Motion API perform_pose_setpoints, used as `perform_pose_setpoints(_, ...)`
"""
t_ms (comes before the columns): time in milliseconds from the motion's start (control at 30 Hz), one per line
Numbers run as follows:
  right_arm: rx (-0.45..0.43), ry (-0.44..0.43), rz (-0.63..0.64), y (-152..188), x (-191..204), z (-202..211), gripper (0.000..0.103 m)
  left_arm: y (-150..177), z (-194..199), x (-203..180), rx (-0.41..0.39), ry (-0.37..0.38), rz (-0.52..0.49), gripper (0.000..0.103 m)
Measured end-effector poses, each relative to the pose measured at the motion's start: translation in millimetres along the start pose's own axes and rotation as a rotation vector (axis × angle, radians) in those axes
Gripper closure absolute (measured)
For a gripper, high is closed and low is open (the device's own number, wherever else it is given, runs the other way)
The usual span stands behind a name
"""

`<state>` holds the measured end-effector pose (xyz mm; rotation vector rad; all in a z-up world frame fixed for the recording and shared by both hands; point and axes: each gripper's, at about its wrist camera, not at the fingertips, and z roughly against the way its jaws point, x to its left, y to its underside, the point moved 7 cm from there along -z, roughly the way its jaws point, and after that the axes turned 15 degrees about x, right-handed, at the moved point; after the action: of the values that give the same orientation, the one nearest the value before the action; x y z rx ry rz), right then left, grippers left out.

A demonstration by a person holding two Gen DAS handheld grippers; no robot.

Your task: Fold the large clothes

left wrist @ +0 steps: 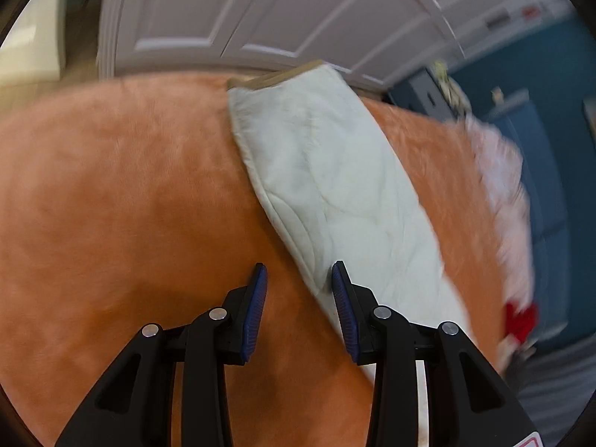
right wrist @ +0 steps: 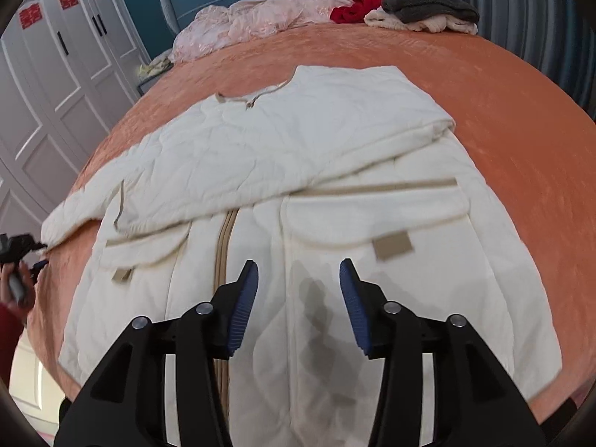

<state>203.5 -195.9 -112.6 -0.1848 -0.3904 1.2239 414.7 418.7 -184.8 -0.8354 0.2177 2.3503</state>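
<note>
1. The cream quilted jacket [right wrist: 298,171] lies front-up on the bed [right wrist: 503,111], zip running toward the right wrist camera, two flap pockets showing.
2. One sleeve [right wrist: 231,149] is folded across the chest and reaches the jacket's left edge in that view. In the left wrist view a cream quilted sleeve [left wrist: 335,186] with a tan cuff stretches out over the orange bedspread; that picture is blurred.
3. The right tongs [right wrist: 298,275] hang above the lower front of the jacket, jaws partly open and nothing between them. Their shadow falls on the fabric below.
4. The left tongs [left wrist: 298,279] are partly open too and grip nothing. One blue pad [left wrist: 344,309] lies just over the sleeve's edge; whether it touches I cannot tell.
5. At the far left of the right wrist view, a hand [right wrist: 15,279] holds those tongs near the sleeve end.
6. Judgement: the sleeve-folding step looks in hand, with one sleeve laid over and both tongs free.
7. The next move probably calls for pinching an edge of the jacket, a side or the hem, with both tongs and carrying it over evenly so the thick quilting does not bunch.
8. Farther off, at the head of the bed, lie a pink blanket [right wrist: 260,18], a red garment [right wrist: 361,3] and a grey and cream pile [right wrist: 428,11]. White wardrobe doors [right wrist: 56,74] stand to the left.
</note>
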Motion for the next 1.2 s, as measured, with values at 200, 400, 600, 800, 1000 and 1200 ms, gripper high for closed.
perform_pose_setpoints(200, 0.015, 0.032, 0.042, 15, 9, 4, 0.054, -13, -3, -15, 0.003, -0.001, -0.052, 0.099)
perform_pose_setpoints(400, 0.016, 0.021, 0.047, 16, 13, 4, 0.054, -13, 32, -79, -0.078, 0.005, -0.235, 0.1)
perform_pose_setpoints(600, 0.002, -0.003, 0.046, 21, 18, 5, 0.054, 58, 104, -222, -0.21, 0.017, -0.625, 0.1)
perform_pose_setpoints(800, -0.038, -0.005, 0.052, 23, 14, 16, 0.054, 217, 123, -350, -0.234, 0.015, -1.052, 0.1)
perform_pose_setpoints(1000, -0.068, 0.004, 0.03, 23, -7, 28, 0.054, 375, 59, -374, -0.046, 0.003, -1.295, 0.099)
perform_pose_setpoints(1200, -0.071, -0.003, -0.031, 28, -39, 31, 0.054, 474, -55, -330, 0.271, -0.105, -1.32, 0.092)
